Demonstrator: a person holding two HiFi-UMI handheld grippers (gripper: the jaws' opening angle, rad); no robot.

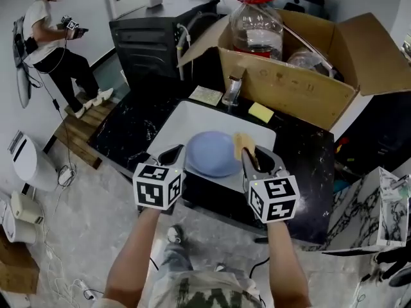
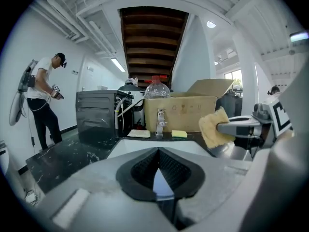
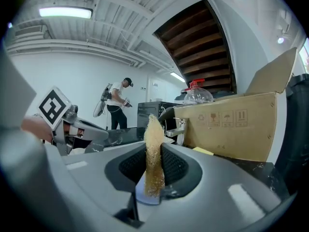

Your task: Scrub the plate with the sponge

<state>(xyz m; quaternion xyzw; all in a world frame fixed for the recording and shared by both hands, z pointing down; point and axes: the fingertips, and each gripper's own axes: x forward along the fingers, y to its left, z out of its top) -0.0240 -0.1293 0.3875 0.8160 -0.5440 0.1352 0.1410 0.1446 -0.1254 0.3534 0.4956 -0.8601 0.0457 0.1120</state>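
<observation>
Firmly shut, the right gripper's (image 3: 153,173) jaws pinch the tan sponge (image 3: 153,139) upright beside the blue plate's (image 1: 209,156) right rim. The left gripper's (image 2: 159,173) jaws clamp the plate's left rim over the white sink (image 1: 183,117). Scrubbing looks about to begin: the next move calls for pressing the sponge onto the plate and rubbing across it.

Saw a big cardboard box (image 1: 289,82) sitting open on the black counter (image 1: 122,133). Saw a clear water jug (image 1: 255,24) with a red top inside that box. Found a yellow pad (image 1: 261,112) just beside the box, and a metal tap (image 1: 232,90) at the back of the white sink (image 1: 183,120). Noticed a black cabinet (image 1: 151,43) behind the counter. Spotted a person in a white shirt (image 1: 45,27) on the left, near a wooden pallet (image 1: 80,127).
</observation>
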